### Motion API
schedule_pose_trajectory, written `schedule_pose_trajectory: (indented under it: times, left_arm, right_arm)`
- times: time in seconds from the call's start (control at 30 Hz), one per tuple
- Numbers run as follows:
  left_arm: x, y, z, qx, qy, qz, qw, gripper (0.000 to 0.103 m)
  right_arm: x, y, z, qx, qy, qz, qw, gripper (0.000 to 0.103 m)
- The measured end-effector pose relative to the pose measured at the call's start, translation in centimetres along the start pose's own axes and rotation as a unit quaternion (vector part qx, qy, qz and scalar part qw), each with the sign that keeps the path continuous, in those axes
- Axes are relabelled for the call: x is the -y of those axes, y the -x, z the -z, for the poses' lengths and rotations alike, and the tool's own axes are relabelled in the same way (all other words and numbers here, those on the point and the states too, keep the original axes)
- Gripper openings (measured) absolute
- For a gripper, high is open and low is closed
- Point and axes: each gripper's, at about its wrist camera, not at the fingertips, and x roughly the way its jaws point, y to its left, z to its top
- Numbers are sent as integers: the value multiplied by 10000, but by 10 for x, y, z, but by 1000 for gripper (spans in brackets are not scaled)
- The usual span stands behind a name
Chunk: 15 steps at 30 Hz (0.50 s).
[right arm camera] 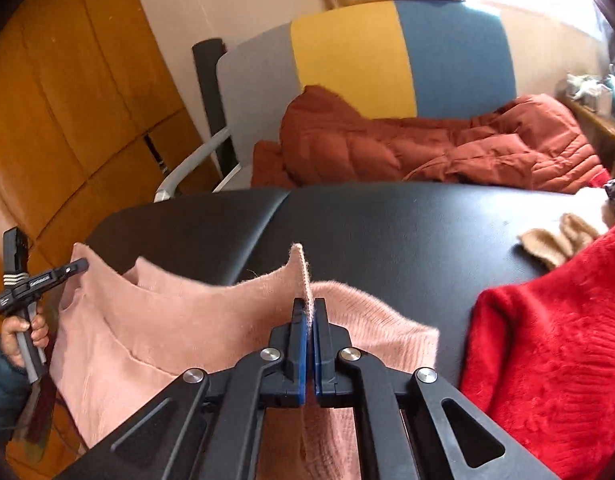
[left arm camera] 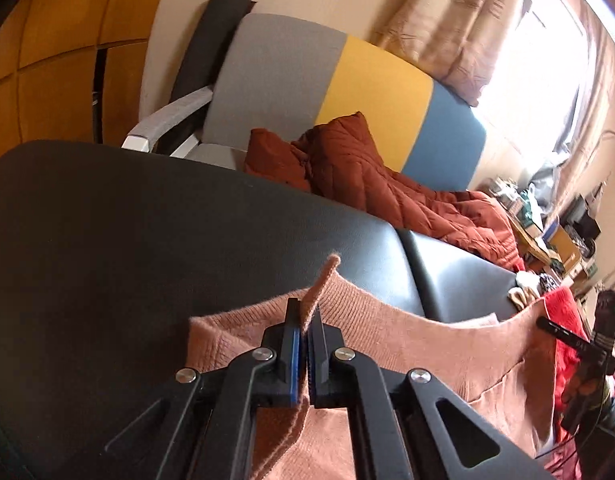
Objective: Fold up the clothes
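A pink knitted sweater (left arm camera: 407,344) fills the lower half of both wrist views, held up by its top edge over the near side of a black padded table (left arm camera: 147,232). The left gripper (left arm camera: 305,320) has its jaws pressed together on a fold of that edge, a narrow tab of knit standing up between the blue pads, and the right gripper (right arm camera: 308,312) pinches another fold of the same edge in the same way. The held edge is the sweater's long axis in view: in the left view it runs from lower centre to the right edge of the frame, in the right view from lower centre to the left edge, sagging between the two pinch points. The body hangs down toward the bottom of each frame. At the lower left of the right view a hand (right arm camera: 25,332) grips the other tool's handle. A red sweater (right arm camera: 555,352) lies on the table at lower right, with a tan knit item (right arm camera: 555,240) just beyond it. Behind the table a grey, yellow and blue sofa (right arm camera: 347,64) holds a rust quilted jacket (right arm camera: 447,144). Wooden panelling (right arm camera: 67,100) fills the upper left, and curtains (left arm camera: 447,12) hang beside a bright window (left arm camera: 535,72) at upper right.
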Motion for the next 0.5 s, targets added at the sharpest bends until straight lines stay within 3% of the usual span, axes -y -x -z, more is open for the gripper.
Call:
schedule_pose_trajectory:
  times: [0.33,0.5]
  left_arm:
    - [-18,-46,5,-378,340,-474,9976,1]
    - [-27,-48,2,-429,678,-486,9956,10]
  right_arm:
    - [30,-51,14,-253,-639,441,9967,2]
    - [31,-65,25,-400,-662,567,9954,3]
